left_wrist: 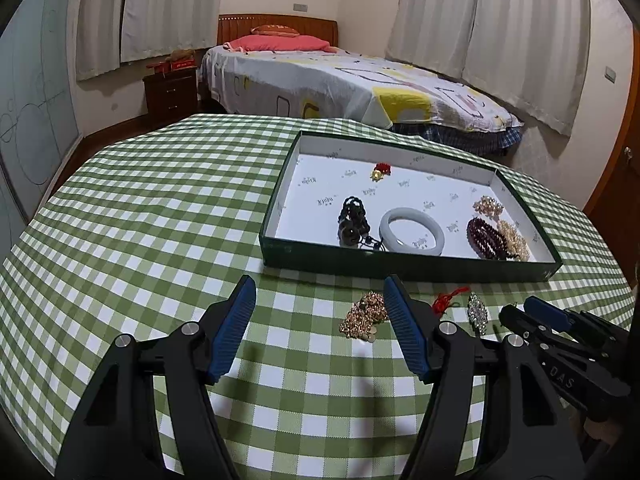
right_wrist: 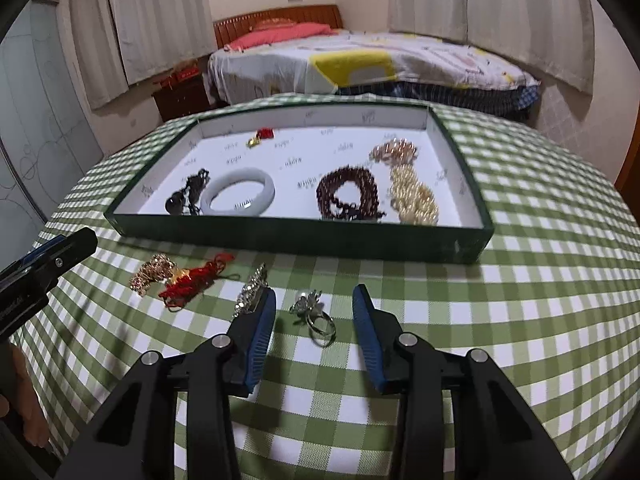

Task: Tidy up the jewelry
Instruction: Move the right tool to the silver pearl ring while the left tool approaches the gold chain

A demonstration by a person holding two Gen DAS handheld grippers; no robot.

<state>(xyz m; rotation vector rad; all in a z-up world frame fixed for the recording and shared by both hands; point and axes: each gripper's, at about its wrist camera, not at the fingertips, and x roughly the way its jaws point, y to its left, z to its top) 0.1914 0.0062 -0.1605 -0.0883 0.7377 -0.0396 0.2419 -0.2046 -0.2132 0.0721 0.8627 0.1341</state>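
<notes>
Bedroom, checked tablecloth (right_wrist: 520, 300) | tray (right_wrist: 280, 236) upper-centre holding six pieces | four lying loose mid-frame | right gripper (right_wrist: 314, 312) spread, straddling ring (right_wrist: 316, 316) | left gripper (left_wrist: 320, 304) spread, idling

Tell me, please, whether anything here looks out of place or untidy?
Yes: four pieces lie loose on the tablecloth before the tray: a gold chain, a red cord charm, a rhinestone clip and a flower ring. The chain and cord look tangled together.
</notes>
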